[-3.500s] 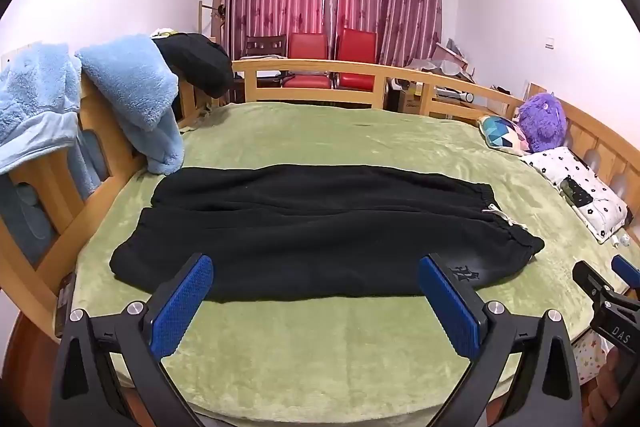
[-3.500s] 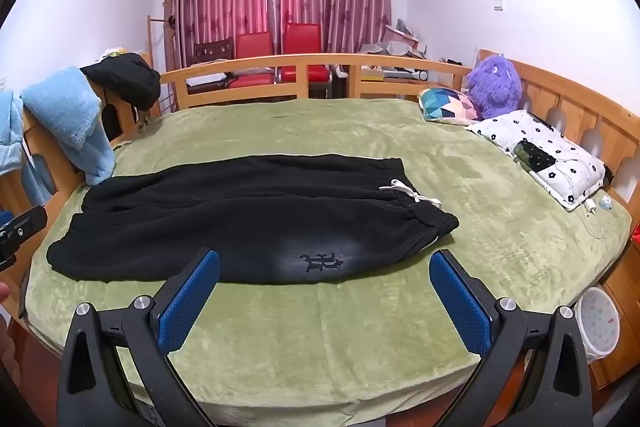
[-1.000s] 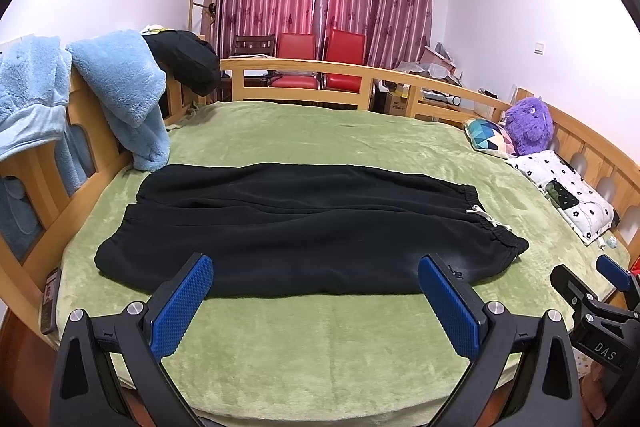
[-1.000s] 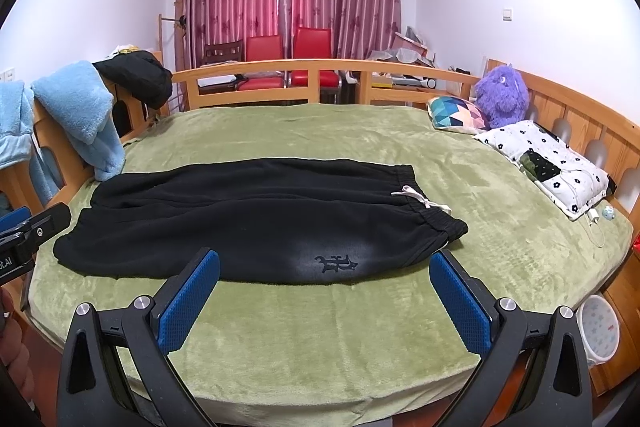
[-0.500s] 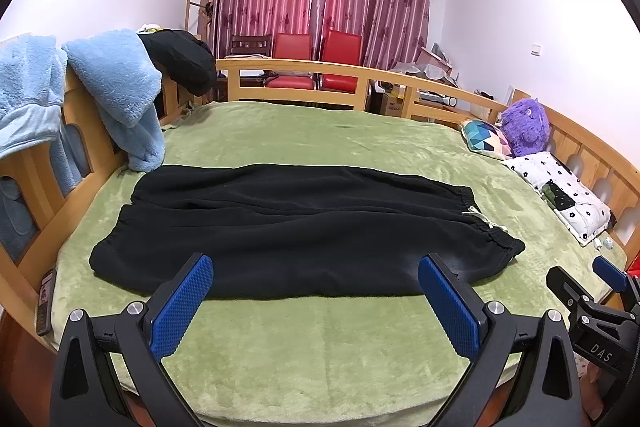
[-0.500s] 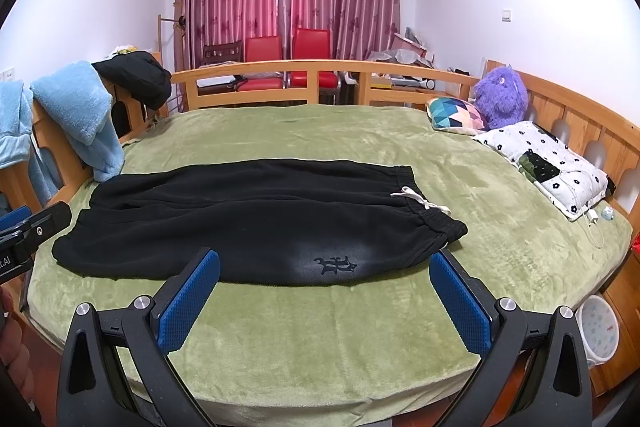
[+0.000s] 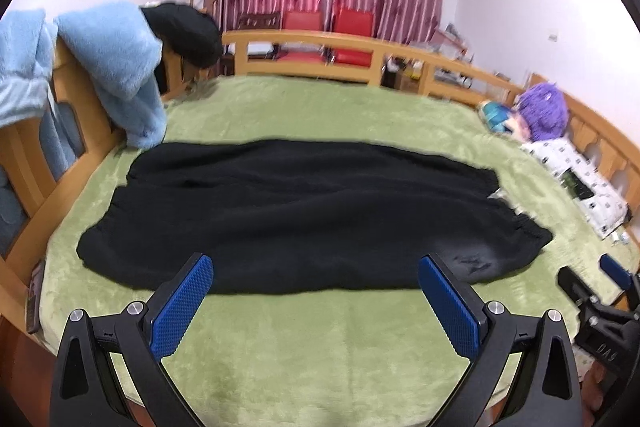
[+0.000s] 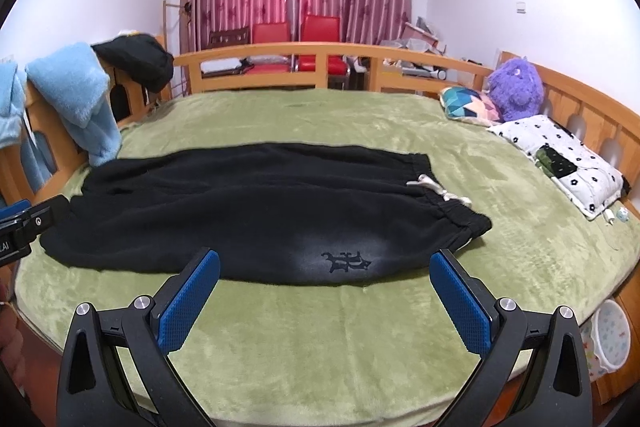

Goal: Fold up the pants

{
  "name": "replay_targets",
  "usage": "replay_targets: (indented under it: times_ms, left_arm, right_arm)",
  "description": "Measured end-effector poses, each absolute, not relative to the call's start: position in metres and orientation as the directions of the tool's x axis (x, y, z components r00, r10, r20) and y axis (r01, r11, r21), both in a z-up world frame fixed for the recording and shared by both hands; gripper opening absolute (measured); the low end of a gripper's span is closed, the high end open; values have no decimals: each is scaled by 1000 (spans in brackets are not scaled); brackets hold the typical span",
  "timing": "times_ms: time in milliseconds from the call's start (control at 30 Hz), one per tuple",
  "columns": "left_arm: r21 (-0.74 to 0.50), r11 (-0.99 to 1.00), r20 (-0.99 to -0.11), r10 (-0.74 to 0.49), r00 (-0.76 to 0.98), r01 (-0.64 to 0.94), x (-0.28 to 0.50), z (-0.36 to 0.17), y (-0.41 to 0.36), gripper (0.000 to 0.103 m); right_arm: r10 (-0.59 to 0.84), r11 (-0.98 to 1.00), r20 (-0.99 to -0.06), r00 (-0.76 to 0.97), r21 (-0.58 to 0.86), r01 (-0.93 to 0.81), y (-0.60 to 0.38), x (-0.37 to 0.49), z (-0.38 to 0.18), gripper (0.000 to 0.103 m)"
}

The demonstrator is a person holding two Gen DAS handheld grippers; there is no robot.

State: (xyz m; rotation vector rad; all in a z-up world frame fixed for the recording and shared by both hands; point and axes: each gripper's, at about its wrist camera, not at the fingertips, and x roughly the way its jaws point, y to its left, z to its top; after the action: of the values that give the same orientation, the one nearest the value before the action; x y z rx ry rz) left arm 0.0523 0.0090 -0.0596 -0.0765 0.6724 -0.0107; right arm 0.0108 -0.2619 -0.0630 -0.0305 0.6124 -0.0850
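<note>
Black pants [image 7: 304,211] [image 8: 256,211] lie flat across the green bed, leg cuffs at the left, waistband with a white drawstring [image 8: 436,189] at the right. A dark emblem [image 8: 346,261] marks the near hip. My left gripper [image 7: 316,301] hangs open over the near edge of the bed, short of the pants' front hem. My right gripper [image 8: 324,297] is open too, just in front of the emblem. Neither touches the cloth. Each gripper shows at the edge of the other's view.
A wooden rail [image 8: 360,57] rings the bed. Blue fleece [image 7: 116,75] and a black garment [image 7: 188,35] hang over it at the left. A purple plush toy [image 8: 516,89], a patterned cushion [image 8: 468,105] and a dotted pillow [image 8: 560,159] lie at the right. A white bin [image 8: 608,333] stands beside the bed.
Both grippers have moved forward and closer to the pants, which now fill more of each view. The left wrist view is blurred by the motion. Both grippers stay open.
</note>
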Motion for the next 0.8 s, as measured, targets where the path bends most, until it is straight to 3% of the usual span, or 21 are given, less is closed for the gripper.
replay_targets:
  times_ms: [167,267,400,433,567,800]
  left_arm:
    - [-1,993,-697,86,712,-120,76,-115,32,103]
    - [-34,988,-762,71,643,-148,89,-152,58,103]
    - [-118,969,-805,35,592,-217,99,-190,100,100]
    - [-140,963,-812,21,584,-230,101,-197,111,100]
    - [-166,940,-836,25,548,-296,111,-216,150,100]
    - [-391,829,-792,-82,605,-400,119,-238,221,100]
  right_arm:
    - [-104,995,-641,760,-67,79,-273,50,-111,101]
    - [-107,993,-690,716,-37,113,-288,72,-144,95]
    - [-58,990,-782,621,33,134,-307,99,-179,67]
    - [-56,990,-789,612,35,136,-311,103,-185,66]
    - [-95,987,-788,609,7,163,-329,110,-201,66]
    - [-130,925,-781,610,126,359,-407,110,-217,75]
